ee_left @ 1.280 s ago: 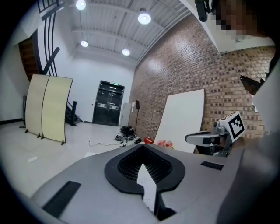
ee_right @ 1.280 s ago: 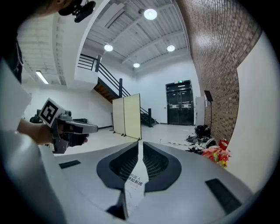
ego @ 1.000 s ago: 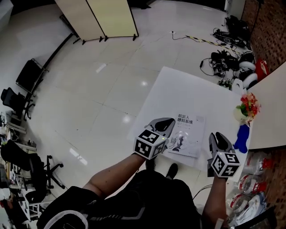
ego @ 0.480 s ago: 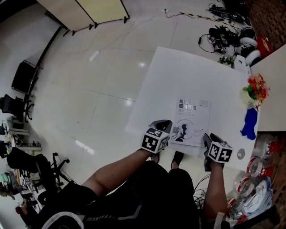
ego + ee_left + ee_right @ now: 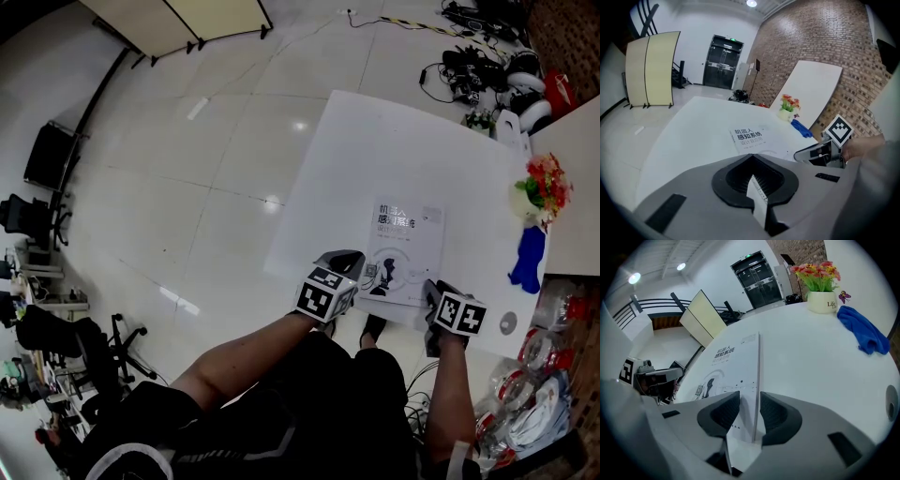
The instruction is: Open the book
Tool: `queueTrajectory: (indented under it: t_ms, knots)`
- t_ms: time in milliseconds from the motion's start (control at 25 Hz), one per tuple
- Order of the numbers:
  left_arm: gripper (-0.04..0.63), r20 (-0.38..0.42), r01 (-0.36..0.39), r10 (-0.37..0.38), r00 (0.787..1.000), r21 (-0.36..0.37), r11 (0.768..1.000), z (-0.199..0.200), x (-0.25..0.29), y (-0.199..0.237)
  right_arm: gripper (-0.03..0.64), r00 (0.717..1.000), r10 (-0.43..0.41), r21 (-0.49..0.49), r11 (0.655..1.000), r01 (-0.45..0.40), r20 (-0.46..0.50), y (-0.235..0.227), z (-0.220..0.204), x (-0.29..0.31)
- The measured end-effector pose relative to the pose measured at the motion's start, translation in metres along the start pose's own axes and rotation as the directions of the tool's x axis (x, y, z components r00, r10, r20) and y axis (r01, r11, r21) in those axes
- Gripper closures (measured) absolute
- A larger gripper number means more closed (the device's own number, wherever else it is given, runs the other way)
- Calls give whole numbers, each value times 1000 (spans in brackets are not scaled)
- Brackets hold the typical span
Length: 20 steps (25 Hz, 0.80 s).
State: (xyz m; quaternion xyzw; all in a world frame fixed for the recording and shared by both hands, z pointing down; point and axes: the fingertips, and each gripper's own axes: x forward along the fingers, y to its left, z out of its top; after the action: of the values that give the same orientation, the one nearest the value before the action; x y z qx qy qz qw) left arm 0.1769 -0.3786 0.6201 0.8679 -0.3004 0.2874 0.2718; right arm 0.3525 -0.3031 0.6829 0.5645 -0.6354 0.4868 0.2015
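Both grippers have dropped to the near edge of the white paperback book (image 5: 405, 251), which lies closed, cover up, on the white table (image 5: 375, 150). The left gripper (image 5: 352, 259), jaws pressed together on nothing, hovers by the book's seven o'clock corner. The right gripper (image 5: 432, 291), at five o'clock, has just spread its jaws; the cover's right edge runs between them unpinched, so lifting the cover looks next

Head view looks steeply down on the table (image 5: 394, 150) — both gripper views skim it closely, sharing the book (image 5: 405, 253).
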Motion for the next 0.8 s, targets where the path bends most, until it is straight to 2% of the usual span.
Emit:
queueTrajectory:
  t_ms: [360, 560, 800]
  knots:
    - [598, -9, 3, -3, 1000, 7, 1000, -4, -3, -3, 552, 997, -75, 31, 997, 75, -10, -1, 0, -5]
    - [598, 2, 11, -11, 1000, 13, 1000, 0, -5, -7, 565, 994, -106, 48, 993, 105, 16, 1, -2, -10]
    - [598, 17, 9, -9, 1000, 13, 1000, 2, -11, -4, 576, 993, -113, 16, 994, 113, 45, 9, 3, -17]
